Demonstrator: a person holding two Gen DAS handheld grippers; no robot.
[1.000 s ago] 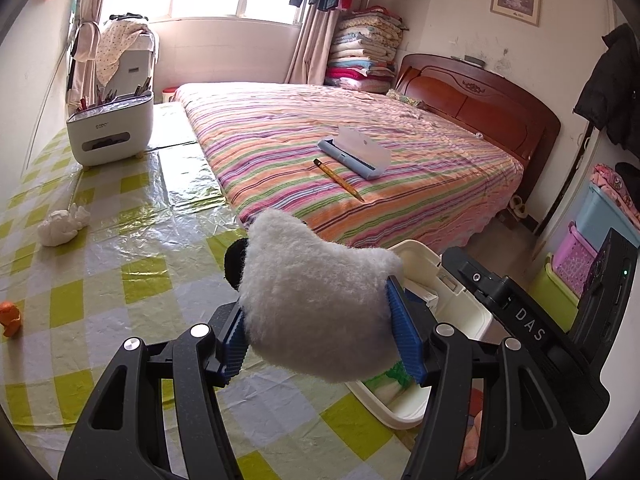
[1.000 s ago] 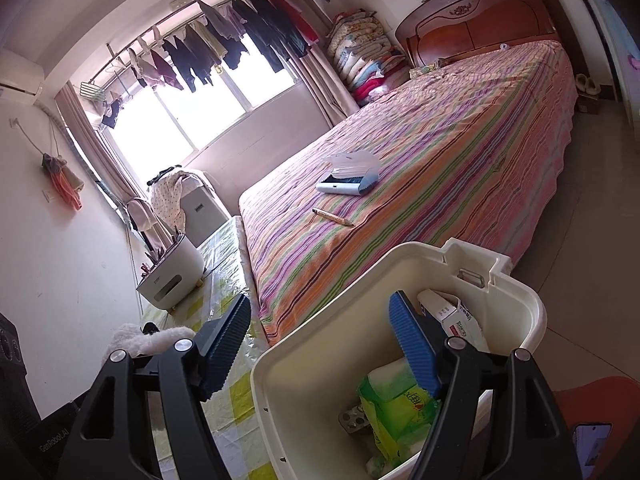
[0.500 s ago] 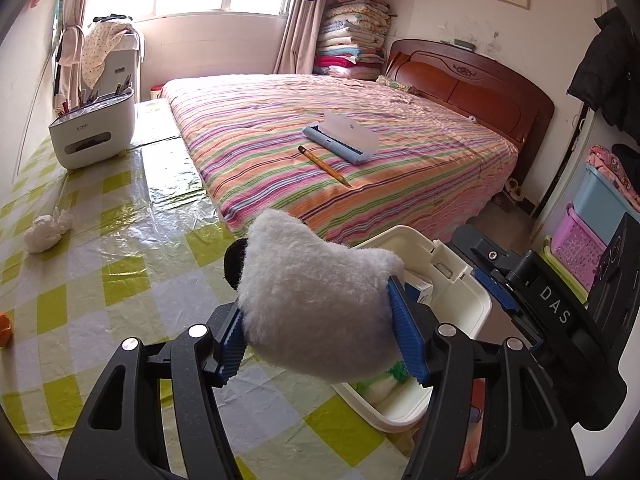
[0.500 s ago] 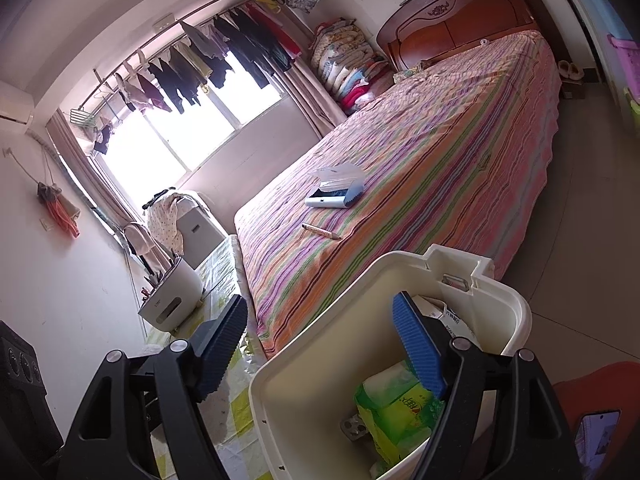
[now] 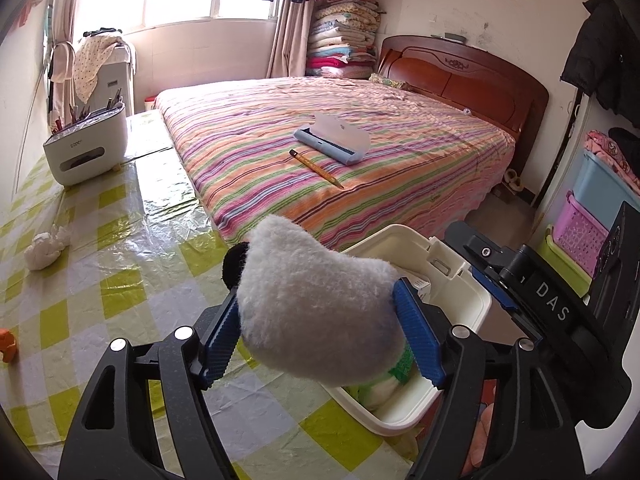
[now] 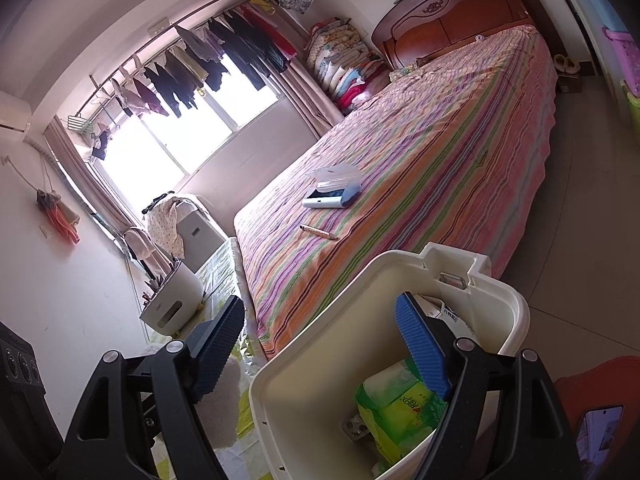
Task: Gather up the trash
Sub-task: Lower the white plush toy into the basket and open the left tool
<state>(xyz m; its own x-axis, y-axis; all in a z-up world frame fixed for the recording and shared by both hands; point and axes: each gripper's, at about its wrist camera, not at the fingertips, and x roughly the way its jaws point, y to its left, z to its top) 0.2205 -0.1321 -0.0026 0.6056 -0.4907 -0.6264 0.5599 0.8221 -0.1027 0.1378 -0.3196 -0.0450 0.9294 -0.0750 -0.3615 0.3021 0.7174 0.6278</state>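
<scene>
Since the earlier frame our left gripper [image 5: 320, 344] has been opening, though the fluffy white toy [image 5: 316, 304] sits between its pads, above the white bin [image 6: 400, 280] at the table's edge. Our right gripper [image 6: 320, 344] straddles the bin's wall unclenched, steadying it.

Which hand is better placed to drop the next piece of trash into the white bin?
Left. The left gripper has the fluffy white item between its just-opening jaws beside the white bin; the right gripper is empty, straddling the bin's rim.
</scene>
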